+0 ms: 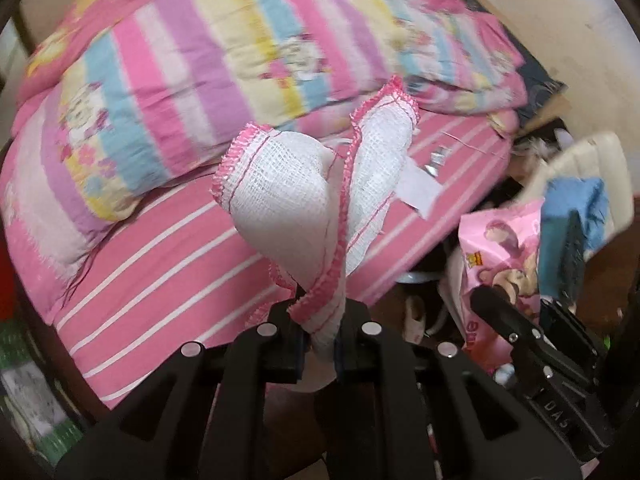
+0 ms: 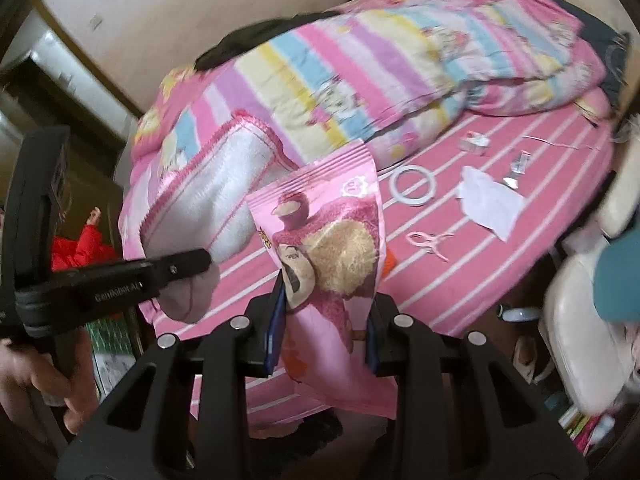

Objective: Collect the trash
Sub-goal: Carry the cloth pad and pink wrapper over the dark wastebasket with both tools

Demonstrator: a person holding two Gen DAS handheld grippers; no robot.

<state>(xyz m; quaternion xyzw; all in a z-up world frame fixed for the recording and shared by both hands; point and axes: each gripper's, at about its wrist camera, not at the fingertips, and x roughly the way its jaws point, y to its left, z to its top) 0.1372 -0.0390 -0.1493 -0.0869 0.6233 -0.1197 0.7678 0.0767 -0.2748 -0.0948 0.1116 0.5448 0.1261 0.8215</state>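
The left hand-held gripper (image 1: 320,340) was clamped on the lower end of a white gauze cloth with pink stitched edging (image 1: 304,200), which stood up from between its jaws in two folded lobes, off the bed. Beyond it, further along its fingers, lay a bed with a pink sheet crossed by thin white stripes (image 1: 168,264), and past that a bunched quilt in pink, lilac, blue and yellow bands with cartoon prints (image 1: 192,68). To the right of the left hand-held gripper, the right hand-held gripper (image 2: 326,332) was closed on the lower part of a flat pink snack bag printed with a pink-and-tan bear (image 2: 332,256), the bag pinched upright between its blue-padded jaws and held above the near edge of the bed. Ahead and to the right of that hand-held gripper, on the striped sheet, rested a white plastic ring (image 2: 411,185), a pale pink plastic clip (image 2: 426,240) nearer the jaws, a crumpled white sheet of paper (image 2: 490,202), a small torn silver foil wrapper (image 2: 516,170) just beyond the paper, and a small white-and-pink scrap (image 2: 474,142) near the quilt. Farthest right stood a cream padded chair (image 2: 576,320), beside the bed.
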